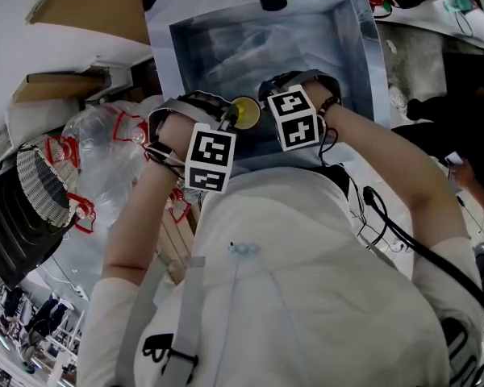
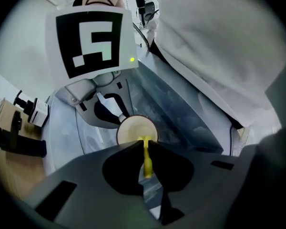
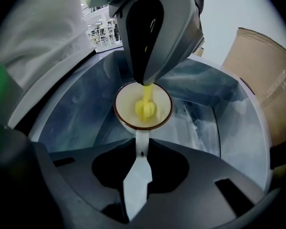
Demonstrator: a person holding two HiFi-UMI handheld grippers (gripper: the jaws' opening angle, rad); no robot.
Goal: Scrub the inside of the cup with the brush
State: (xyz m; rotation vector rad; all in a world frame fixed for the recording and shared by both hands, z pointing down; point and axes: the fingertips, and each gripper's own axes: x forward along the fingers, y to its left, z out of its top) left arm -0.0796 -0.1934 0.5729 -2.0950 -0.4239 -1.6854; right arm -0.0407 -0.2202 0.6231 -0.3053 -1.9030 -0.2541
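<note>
A cream cup [image 1: 246, 113] with a brown rim hangs over the steel sink [image 1: 351, 31], between the two grippers. My right gripper [image 3: 142, 149] is shut on the cup's white handle [image 3: 141, 142], with the mouth of the cup [image 3: 143, 106] facing it. My left gripper [image 2: 146, 144] is shut on the yellow brush's handle [image 2: 146, 159]. Its jaws [image 3: 145, 82] come down from above, and the yellow brush head [image 3: 145, 108] sits inside the cup. In the left gripper view the cup [image 2: 137, 130] lies just past the fingertips, the right gripper [image 2: 109, 109] behind it.
The sink's blue-grey walls [image 3: 81, 109] surround the cup. A brown cardboard box [image 3: 262, 66] stands beside the sink. A clear plastic bag with red print [image 1: 117, 151] and a wire mesh thing [image 1: 40, 185] lie to the left. The person's white shirt [image 1: 306, 280] fills the foreground.
</note>
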